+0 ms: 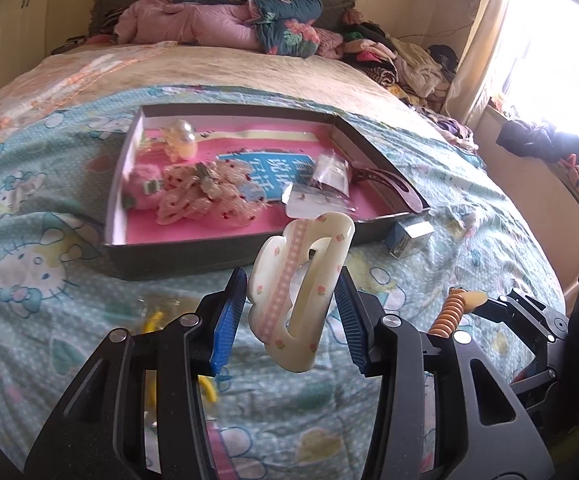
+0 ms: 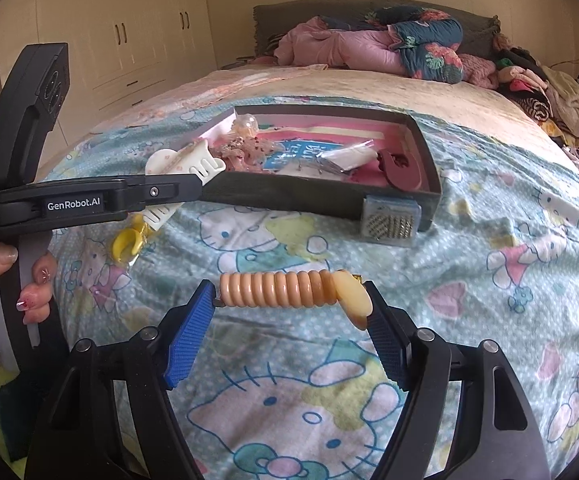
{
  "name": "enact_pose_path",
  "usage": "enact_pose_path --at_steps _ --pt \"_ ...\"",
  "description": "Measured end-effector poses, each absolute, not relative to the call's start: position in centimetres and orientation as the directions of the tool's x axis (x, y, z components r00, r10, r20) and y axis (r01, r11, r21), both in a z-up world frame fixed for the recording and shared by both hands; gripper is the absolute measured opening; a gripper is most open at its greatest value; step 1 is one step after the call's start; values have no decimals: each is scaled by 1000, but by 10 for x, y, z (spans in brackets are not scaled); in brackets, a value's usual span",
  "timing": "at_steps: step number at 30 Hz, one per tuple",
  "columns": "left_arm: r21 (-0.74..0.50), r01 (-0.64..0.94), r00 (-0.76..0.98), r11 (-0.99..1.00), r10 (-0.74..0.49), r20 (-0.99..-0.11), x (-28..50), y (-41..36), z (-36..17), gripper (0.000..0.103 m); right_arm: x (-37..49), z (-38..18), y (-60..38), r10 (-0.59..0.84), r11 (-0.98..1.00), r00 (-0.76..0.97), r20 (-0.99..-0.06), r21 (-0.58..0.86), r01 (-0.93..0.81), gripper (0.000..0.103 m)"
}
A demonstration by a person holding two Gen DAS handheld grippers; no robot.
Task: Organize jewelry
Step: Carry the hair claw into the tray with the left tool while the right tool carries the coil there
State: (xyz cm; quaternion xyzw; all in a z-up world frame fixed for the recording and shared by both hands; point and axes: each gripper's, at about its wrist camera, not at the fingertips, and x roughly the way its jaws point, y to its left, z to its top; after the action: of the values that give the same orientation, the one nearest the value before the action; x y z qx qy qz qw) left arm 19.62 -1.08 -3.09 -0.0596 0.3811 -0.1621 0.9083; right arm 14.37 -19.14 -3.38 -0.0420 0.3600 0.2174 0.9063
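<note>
Holding cream hair claw (image 1: 301, 292) in left gripper (image 1: 291, 312), spiral tie (image 2: 285, 289) in right gripper (image 2: 291, 312); box (image 1: 225, 250) at frame centre part-filled, yellow clip (image 2: 127, 242) left on bed.

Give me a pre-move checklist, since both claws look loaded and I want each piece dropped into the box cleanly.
1. Left claw grip on the cream hair claw clip: ok, clamped between both pads, though the clip sits tilted.
2. Right claw grip on the orange coil hair tie: ok, stretched pad to pad.
3. Open spot in the box: ok, bare pink floor near the front wall.
4. Path over the front wall: cannot tell, the clip's height above it is unclear.
5. Small blue box against the box's outer wall: ok, outside the drop area.
6. Yellow clip left on the bedspread: not ok, not yet boxed.
</note>
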Motion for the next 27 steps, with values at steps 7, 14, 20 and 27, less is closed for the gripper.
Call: enact_pose_path --at_steps 7,14,20,27 --pt "-247 221 686 943 -330 -649 196 7 -19 37 151 -21 -180 372 896 661 -652 66 -439 71" --pt "-269 197 705 943 -327 -630 200 21 -13 37 168 -6 -174 368 898 687 -627 47 -438 71" --pt "-270 185 712 945 -319 -626 208 28 -10 28 185 5 -173 354 904 712 -607 29 -426 71" --pt "-257 180 705 949 -307 -639 228 29 -12 28 208 6 -175 327 913 731 -599 2 -407 71"
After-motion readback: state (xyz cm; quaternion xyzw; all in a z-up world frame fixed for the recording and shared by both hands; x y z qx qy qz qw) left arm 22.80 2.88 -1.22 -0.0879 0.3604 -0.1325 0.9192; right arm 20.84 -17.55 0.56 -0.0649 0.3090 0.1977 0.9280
